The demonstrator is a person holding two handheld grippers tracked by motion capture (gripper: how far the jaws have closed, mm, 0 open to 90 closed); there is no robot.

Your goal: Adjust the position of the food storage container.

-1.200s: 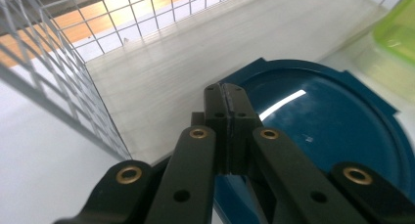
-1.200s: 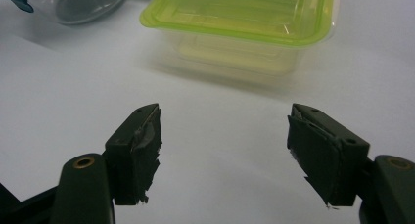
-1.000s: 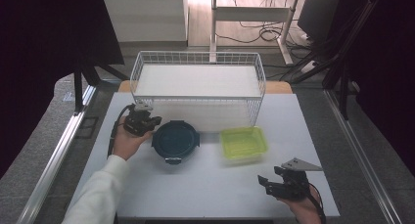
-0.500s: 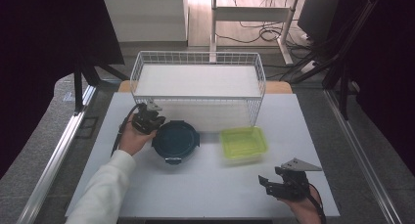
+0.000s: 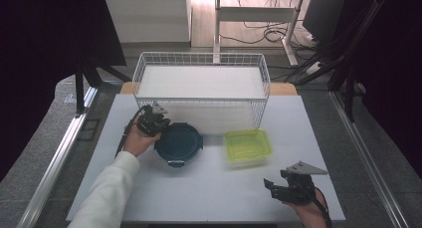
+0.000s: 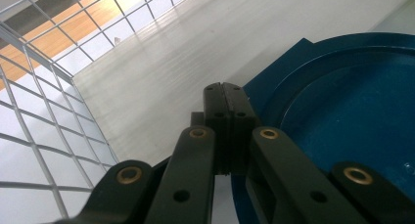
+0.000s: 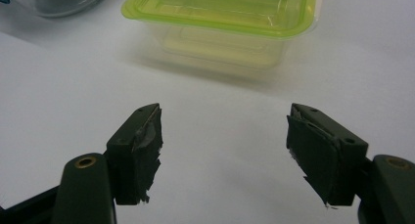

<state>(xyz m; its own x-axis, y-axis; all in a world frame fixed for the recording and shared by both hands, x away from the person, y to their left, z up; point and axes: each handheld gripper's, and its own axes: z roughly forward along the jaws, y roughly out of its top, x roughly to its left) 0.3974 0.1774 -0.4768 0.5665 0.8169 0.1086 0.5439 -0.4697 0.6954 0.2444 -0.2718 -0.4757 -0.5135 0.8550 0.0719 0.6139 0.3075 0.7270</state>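
Note:
A round container with a dark blue lid [image 5: 179, 142] sits on the white table, just left of a lime-green rectangular container [image 5: 247, 146]. My left gripper [image 5: 158, 124] hovers at the blue lid's upper-left edge. In the left gripper view its jaws [image 6: 226, 94] are pressed together with nothing between them, right beside the lid's rim [image 6: 352, 116]. Near the table's front right, my right gripper [image 5: 271, 185] stands open and empty. The right gripper view has its jaws [image 7: 222, 136] spread wide, facing the green container [image 7: 225, 13] a short way off.
A white wire basket [image 5: 201, 81] with a white floor stands at the back of the table, close behind both containers. Its mesh wall [image 6: 44, 116] rises just left of my left gripper. A metal rail [image 5: 59, 153] runs along the table's left side.
The left hand has shifted right and a little down, from beside the basket's corner to the blue lid's edge. The right hand has stayed in place.

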